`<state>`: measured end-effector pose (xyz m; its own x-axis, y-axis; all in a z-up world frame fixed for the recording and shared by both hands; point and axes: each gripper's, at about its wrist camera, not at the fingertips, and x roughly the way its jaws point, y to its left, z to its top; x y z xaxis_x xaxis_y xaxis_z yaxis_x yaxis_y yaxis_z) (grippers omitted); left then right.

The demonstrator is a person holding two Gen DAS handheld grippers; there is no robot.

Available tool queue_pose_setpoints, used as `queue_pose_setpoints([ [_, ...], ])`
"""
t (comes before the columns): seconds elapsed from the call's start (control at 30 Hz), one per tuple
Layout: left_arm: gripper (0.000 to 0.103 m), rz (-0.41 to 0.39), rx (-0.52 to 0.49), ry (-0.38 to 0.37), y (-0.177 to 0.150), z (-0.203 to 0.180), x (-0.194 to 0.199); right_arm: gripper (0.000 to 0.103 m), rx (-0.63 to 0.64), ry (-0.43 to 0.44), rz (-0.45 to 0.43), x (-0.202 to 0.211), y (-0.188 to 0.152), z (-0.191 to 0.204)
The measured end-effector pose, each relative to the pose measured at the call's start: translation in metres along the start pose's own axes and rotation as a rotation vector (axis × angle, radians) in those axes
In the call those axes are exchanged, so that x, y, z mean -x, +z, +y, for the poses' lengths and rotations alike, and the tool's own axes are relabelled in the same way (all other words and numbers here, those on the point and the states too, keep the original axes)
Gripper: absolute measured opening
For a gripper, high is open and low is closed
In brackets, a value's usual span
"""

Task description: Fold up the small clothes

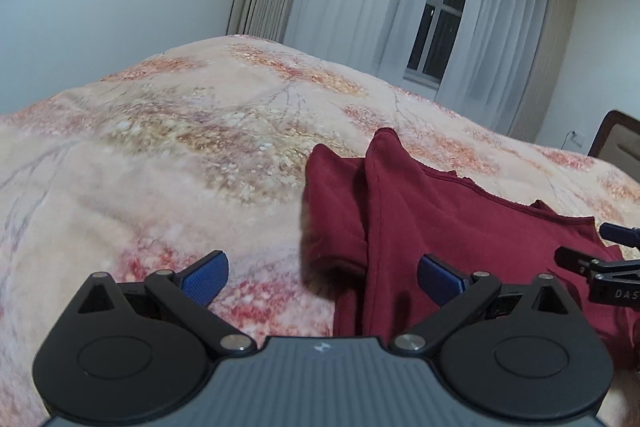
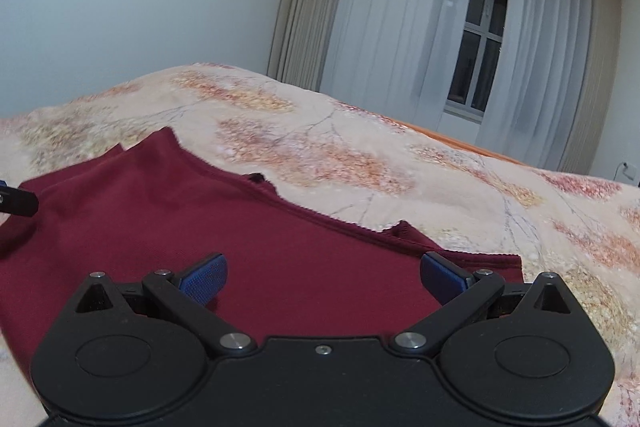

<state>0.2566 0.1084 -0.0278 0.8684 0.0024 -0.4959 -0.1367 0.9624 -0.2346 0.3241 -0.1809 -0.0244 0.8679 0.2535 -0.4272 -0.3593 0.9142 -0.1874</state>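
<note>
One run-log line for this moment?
left claw: open, empty | right claw: open, empty | maroon garment: partly folded on floral bedspread

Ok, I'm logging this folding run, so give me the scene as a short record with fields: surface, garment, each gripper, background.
surface: bed with floral blanket
garment: dark red garment, lying on the blanket, partly folded, a raised fold on its left side
left gripper: open, holding nothing, over the garment's left edge
right gripper: open, holding nothing, over the garment
background: window behind sheer white curtains, plain wall
</note>
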Motion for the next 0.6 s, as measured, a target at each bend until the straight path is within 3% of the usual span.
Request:
queue_pose_setpoints([
  [0.33,0.103,-0.02,-0.034,-0.002,-0.013,-0.001,-0.002,0.102,0.093,-0.059,0.046,0.018,-0.015,0.031],
  [0.6,0.103,-0.026,-0.058,0.009,-0.016,-0.004,-0.003,0.102,0.089,-0.071,0.036,0.049,-0.04,0.038],
])
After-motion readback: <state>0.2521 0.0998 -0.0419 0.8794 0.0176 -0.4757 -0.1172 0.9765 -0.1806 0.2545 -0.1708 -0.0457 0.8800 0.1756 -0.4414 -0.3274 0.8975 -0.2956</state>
